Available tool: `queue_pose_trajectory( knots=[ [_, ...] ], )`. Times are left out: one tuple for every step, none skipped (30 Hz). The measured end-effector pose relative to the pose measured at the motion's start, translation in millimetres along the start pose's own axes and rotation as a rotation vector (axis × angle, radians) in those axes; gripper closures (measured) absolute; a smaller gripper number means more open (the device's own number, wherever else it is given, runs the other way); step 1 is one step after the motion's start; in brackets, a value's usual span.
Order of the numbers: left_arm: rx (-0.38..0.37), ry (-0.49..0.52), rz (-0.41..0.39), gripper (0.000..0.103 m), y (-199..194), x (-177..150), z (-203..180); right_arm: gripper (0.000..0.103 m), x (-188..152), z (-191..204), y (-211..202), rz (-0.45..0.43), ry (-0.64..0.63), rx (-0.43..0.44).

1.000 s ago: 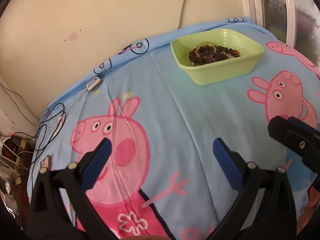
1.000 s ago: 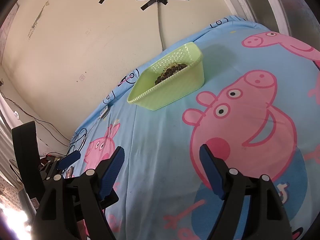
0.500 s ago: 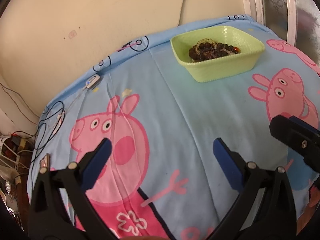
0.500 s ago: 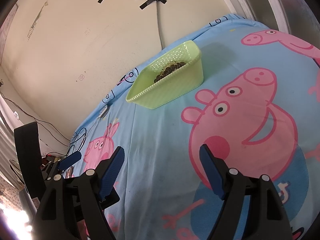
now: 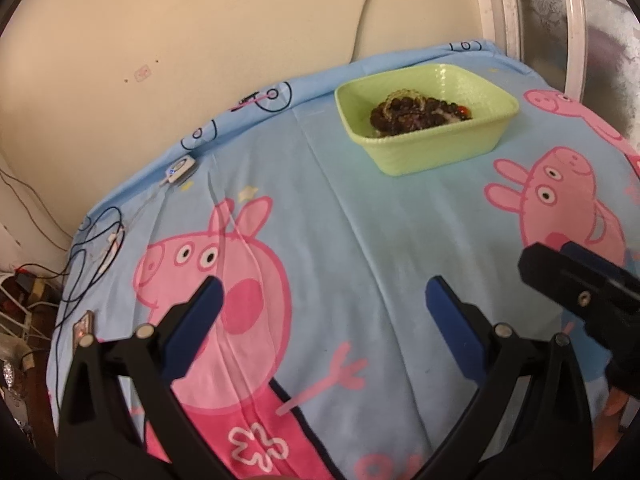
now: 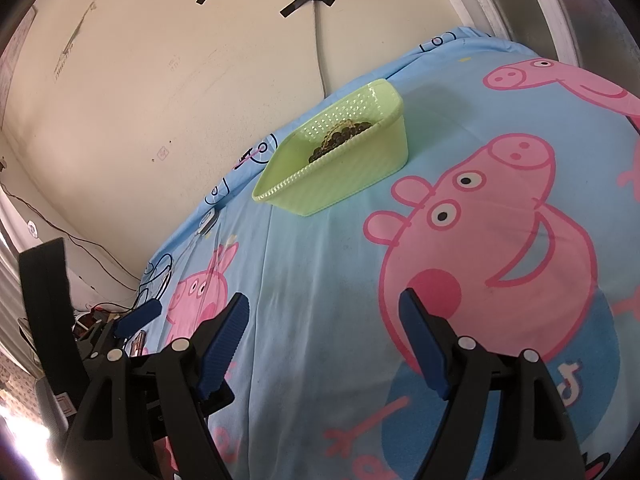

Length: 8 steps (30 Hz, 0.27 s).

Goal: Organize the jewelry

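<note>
A light green plastic basket (image 5: pixel 440 152) (image 6: pixel 352 176) stands on the blue cartoon-pig bedsheet near the wall. Inside it lies a heap of dark beaded jewelry (image 5: pixel 416 114) (image 6: pixel 340 136), with a pale bead loop on top and a red bead at one end. My left gripper (image 5: pixel 322 298) hovers open over the sheet, well short of the basket, with nothing between its blue pads. My right gripper (image 6: pixel 324 312) is open too and holds nothing. In the left wrist view the right gripper's finger (image 5: pixel 576 276) shows at the right edge.
A white charger (image 5: pixel 180 168) and tangled black cables (image 5: pixel 96 240) lie on the sheet's left side. A small device (image 5: pixel 82 326) sits at the left bed edge. A cream wall runs behind the bed, and a window frame (image 5: pixel 520 4) stands at the back right.
</note>
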<state>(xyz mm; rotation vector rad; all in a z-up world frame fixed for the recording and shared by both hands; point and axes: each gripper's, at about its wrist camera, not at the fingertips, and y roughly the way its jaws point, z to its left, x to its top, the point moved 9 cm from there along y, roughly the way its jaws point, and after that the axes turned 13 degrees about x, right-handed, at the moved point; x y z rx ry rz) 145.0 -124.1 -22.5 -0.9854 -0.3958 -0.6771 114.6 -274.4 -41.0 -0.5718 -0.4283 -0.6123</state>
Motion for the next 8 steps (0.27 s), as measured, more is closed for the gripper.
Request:
queue_pose_trajectory(
  knots=[
    [-0.004, -0.003, 0.006, 0.006, 0.3, 0.5, 0.3, 0.049, -0.2, 0.5, 0.0, -0.001, 0.0, 0.001],
    [-0.009, -0.006, 0.013, 0.006, 1.0, 0.1, 0.2, 0.049, -0.5, 0.9, -0.3, -0.002, -0.001, 0.001],
    [-0.013, -0.007, 0.02, 0.006, 2.1, -0.2, 0.2, 0.049, -0.7, 1.3, -0.6, -0.003, -0.004, -0.001],
    [-0.013, -0.007, 0.026, 0.006, 3.5, -0.9, 0.1, 0.049, -0.9, 1.8, 0.0, -0.004, -0.006, -0.003],
    [-0.013, -0.007, 0.028, 0.006, 4.0, -1.2, 0.1, 0.049, -1.0, 1.7, -0.2, -0.006, -0.01, -0.01],
    [-0.014, -0.008, 0.031, 0.006, 5.2, -1.4, 0.3, 0.049, -1.0, 1.6, -0.2, -0.008, -0.013, -0.017],
    [-0.02, -0.011, 0.038, 0.006, 6.7, -2.1, 0.5, 0.049, -0.9, 1.8, 0.0, -0.009, -0.016, -0.021],
    [-0.025, -0.015, 0.043, 0.006, 8.0, -2.7, 1.1, 0.049, -0.9, 1.6, 0.2, -0.01, -0.017, -0.027]
  ],
)
